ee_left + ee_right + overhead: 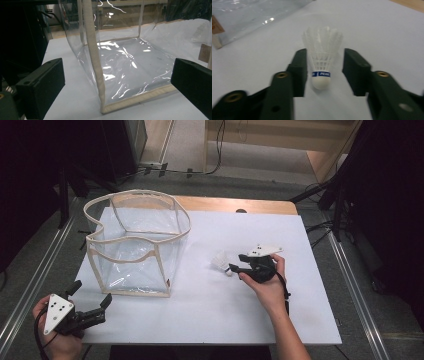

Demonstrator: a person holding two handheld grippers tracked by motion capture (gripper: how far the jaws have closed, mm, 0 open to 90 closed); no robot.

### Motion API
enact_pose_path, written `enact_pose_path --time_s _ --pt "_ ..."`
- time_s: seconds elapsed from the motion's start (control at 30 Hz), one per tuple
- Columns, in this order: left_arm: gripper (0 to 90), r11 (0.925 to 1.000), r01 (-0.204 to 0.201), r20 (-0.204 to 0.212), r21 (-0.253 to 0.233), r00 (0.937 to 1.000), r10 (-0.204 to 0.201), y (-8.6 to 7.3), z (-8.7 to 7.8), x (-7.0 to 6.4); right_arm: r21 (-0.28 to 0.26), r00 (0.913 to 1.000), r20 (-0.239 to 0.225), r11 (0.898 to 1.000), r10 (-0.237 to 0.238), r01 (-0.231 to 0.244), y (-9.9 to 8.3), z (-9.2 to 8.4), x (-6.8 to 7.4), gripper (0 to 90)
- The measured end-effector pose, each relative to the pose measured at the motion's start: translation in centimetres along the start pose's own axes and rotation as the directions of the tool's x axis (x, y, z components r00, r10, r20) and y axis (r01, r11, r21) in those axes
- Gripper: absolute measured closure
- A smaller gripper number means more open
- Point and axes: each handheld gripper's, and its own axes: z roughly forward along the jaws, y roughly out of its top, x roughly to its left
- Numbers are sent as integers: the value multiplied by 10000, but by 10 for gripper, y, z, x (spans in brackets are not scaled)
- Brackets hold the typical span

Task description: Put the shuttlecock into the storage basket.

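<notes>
**Lining up the grab on the shuttlecock**

Right gripper (323, 72) is spread open with a jaw on either side of the shuttlecock (322, 56), not clamped yet: there's a sliver of daylight on both sides in the right gripper view. The shuttlecock lies on the white table (240, 315) with its cork nose pointing back toward the gripper and the feather skirt fanning away. From the high view it sits right of the clear bag (135, 245), apart from it, just at the gripper's tips (233, 268).

Left gripper (90, 297) is also released, jaws wide, holding nothing, parked near the front left corner of the table and aimed at the bag's front corner seam (96, 62).

My take on doing this well: squeeze low, around the blue band and the stiff stems right above the cork, not the flared feathers, which will probably crush or spring out. The left jaw looks slightly closer than the right, so I'd centre first or the shuttlecock may roll sideways as the jaws shut. Close gently. The bag stands open at the top, so presumably that's where it goes.
</notes>
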Motion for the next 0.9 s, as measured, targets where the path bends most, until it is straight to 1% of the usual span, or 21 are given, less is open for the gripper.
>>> enact_pose_path --time_s 0.03,0.1,0.13,0.17,0.2,0.37,0.43,0.5,0.57,0.6,0.63,0.67,0.7,0.73,0.8,0.9 --pt "0 10000 -5 4 -3 10000 5 0 0 0 36 10000 4 10000 24 -24 0 -2 -1 207" --pt "0 10000 -5 6 0 10000 5 0 0 0 9 9995 39 9995 311 -311 -1 -5 -2 26" --pt "0 10000 -16 3 13 10000 16 0 0 0 9 9995 39 9995 311 -311 -1 -5 -2 26" --pt "0 10000 -20 -3 18 10000 20 0 0 0 -12 9990 59 9990 441 -440 -2 -6 -2 0" --pt "0 10000 -37 -8 20 10000 37 0 0 0 -2 9988 4 9988 490 -490 -2 -7 -2 0" --pt "0 10000 -30 8 10 10000 30 0 0 -1 351 9986 90 9980 519 -521 -2 -3 -2 0" --pt "0 10000 -29 32 5 10000 29 0 0 0 594 9975 317 9961 637 -655 -3 1 -3 0" --pt "0 10000 -29 34 1 10000 29 0 0 0 666 9976 305 9957 620 -639 -4 4 -2 48" --pt "0 10000 -18 33 -15 10000 18 0 0 0 837 9972 511 9948 546 -587 -3 7 -1 49" --pt "0 10000 3 21 -16 10000 -3 0 0 0 852 9973 461 9945 567 -604 -3 8 0 53" --pt "0 10000 17 21 -24 10000 -17 0 0 0 900 9974 456 9941 561 -600 -3 10 0 90" --pt "0 10000 15 20 -22 10000 -15 0 0 0 925 9965 594 9937 587 -640 -2 10 1 134" --pt "0 10000 0 25 -17 10000 0 0 0 0 970 9967 640 9937 493 -554 -2 12 2 134" --pt "0 10000 -13 29 -22 10000 13 0 0 0 1029 9966 641 9930 516 -580 -2 13 2 135" --pt "0 10000 -33 26 0 10000 33 0 0 -1 1178 9976 547 9918 432 -494 -2 17 4 183" --pt "0 10000 -36 27 -2 10000 36 0 0 0 1320 9977 556 9902 380 -450 -2 19 6 204"
